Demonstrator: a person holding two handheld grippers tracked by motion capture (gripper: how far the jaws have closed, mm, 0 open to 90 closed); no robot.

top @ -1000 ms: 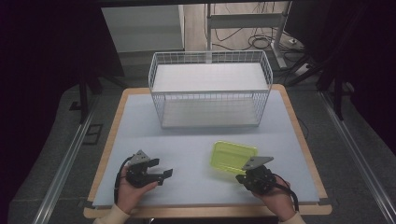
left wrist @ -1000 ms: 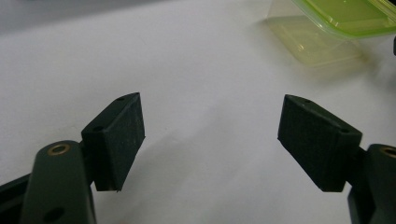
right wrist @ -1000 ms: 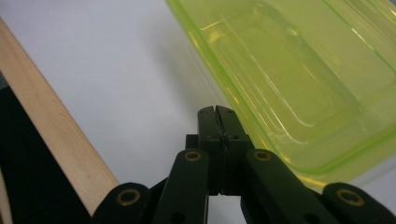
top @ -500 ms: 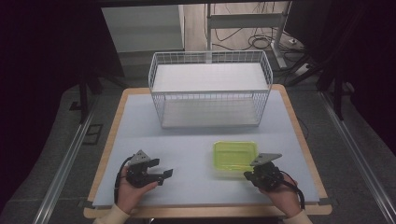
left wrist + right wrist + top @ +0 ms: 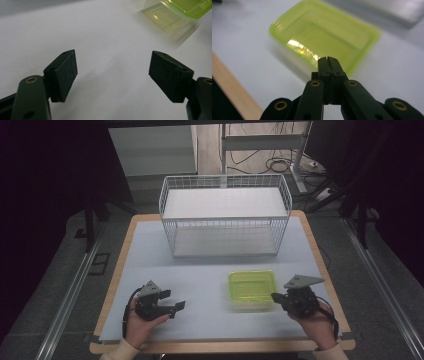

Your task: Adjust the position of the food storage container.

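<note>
While the left gripper (image 5: 172, 306) waits with jaws apart, the right gripper's (image 5: 276, 298) closed, empty jaws point at the green container (image 5: 251, 289) just beside them near the bench's right edge.

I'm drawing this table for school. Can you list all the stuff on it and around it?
box: 1, clear with a yellow-green lid, front right of the table, just ahead of the right gripper
basket: 1, white wire, back middle of the table, nothing seen inside
table: 1, pale top with a wooden edge, middle of the high view
cables: several, dark, on the floor behind the table
left gripper: 1, black, front left, jaws wide open over bare table
right gripper: 1, black, front right, jaws shut with nothing between them, pointing at the box
hands: 2, one holding each gripper, at the near edge
</note>
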